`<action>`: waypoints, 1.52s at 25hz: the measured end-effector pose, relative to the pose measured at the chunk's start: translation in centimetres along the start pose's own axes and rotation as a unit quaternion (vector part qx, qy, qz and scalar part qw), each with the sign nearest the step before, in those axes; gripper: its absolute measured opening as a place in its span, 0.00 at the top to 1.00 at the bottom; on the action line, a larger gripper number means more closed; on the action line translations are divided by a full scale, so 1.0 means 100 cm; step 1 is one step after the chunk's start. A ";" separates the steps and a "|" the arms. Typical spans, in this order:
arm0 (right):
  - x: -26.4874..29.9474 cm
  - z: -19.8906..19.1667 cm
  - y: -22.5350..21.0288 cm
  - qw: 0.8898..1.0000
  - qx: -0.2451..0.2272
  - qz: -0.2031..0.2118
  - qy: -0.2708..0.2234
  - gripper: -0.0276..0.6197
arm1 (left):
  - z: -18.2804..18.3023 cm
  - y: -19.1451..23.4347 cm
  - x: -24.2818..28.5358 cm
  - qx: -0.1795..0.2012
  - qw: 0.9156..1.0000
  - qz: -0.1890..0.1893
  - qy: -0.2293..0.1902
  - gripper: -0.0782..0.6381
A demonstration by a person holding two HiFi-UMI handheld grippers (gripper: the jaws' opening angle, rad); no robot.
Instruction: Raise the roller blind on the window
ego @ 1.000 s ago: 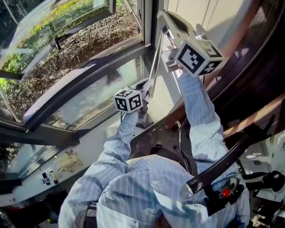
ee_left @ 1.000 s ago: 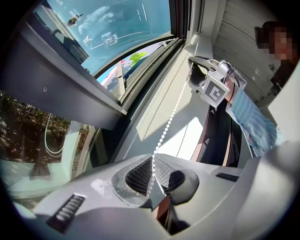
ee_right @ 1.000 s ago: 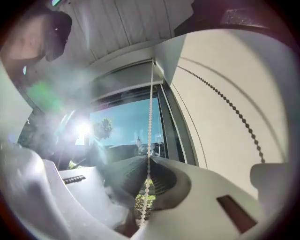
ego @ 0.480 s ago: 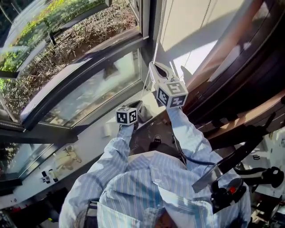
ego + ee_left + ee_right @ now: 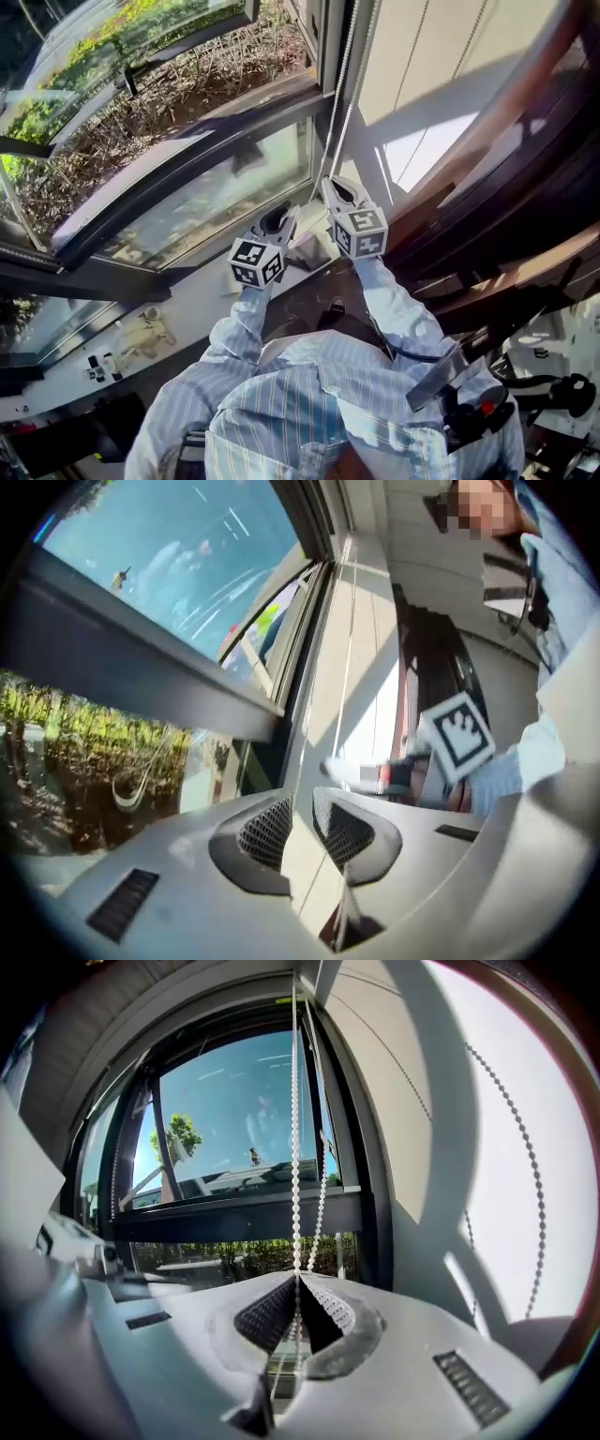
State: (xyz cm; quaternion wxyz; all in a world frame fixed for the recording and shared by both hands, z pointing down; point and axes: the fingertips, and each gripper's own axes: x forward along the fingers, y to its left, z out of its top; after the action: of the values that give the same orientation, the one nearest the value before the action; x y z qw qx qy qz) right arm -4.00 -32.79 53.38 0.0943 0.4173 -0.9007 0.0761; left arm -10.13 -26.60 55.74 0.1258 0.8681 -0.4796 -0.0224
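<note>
jaws clenched on the bead chain (image 5: 296, 1147) at the right gripper (image 5: 298, 1279), one strand pinched between the pads and the second strand hanging free just beside it. parted at the left gripper (image 5: 300, 803), nothing pressed, only a thin run of chain passing near the gap.

likely trouble from here: beads skipping through the pads if pulled off-line from the chain's hang; both strands caught together, locking the loop; wrong strand hauled, lowering instead of raising. also a fair chance of a missed catch by the open left gripper, given how thin and close the strands are.

roller blind (image 5: 441, 56): plain beige fabric, sunlit, crossed by shadows of the chain, hanging flat to the right of the chain and the dark window frame (image 5: 323, 37), seemingly low toward the sill, so little raised.
</note>
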 end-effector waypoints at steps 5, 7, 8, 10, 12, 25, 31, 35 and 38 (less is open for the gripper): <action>-0.005 0.003 0.013 1.000 -0.021 0.006 -0.008 0.94 | 0.164 -0.044 0.011 0.033 0.983 -0.087 -0.155 0.83; -0.006 0.003 0.016 1.000 -0.027 0.006 -0.010 0.94 | 0.220 -0.065 0.017 0.057 0.971 -0.119 -0.200 0.83; -0.007 0.001 0.018 1.000 -0.025 0.006 -0.009 0.94 | 0.242 -0.075 0.020 0.068 0.966 -0.133 -0.210 0.83; -0.010 -0.002 0.019 1.000 -0.022 0.004 -0.007 0.94 | 0.277 -0.093 0.028 0.088 0.961 -0.149 -0.214 0.82; -0.009 -0.001 0.018 1.000 -0.023 0.004 -0.008 0.94 | 0.303 -0.101 0.042 0.107 0.961 -0.147 -0.210 0.82; -0.017 -0.002 0.024 0.999 -0.032 0.007 -0.023 0.94 | 0.382 -0.128 0.056 0.128 0.942 -0.159 -0.267 0.85; -0.018 -0.002 0.018 0.999 -0.035 0.002 -0.026 0.94 | 0.382 -0.121 0.058 0.056 0.949 -0.176 -0.254 0.87; -0.016 -0.021 0.018 0.999 -0.043 0.001 -0.007 0.94 | 0.363 -0.111 0.061 0.050 0.956 -0.162 -0.238 0.88; -0.011 -0.079 0.016 0.997 -0.030 0.000 0.066 0.94 | 0.310 -0.098 0.077 0.015 0.970 -0.157 -0.183 0.88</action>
State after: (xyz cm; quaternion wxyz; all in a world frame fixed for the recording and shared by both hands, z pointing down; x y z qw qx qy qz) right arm -3.65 -29.25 60.66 0.1662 0.4080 -0.8945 0.0766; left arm -2.82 -34.13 24.03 0.0178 0.9157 -0.3520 -0.1931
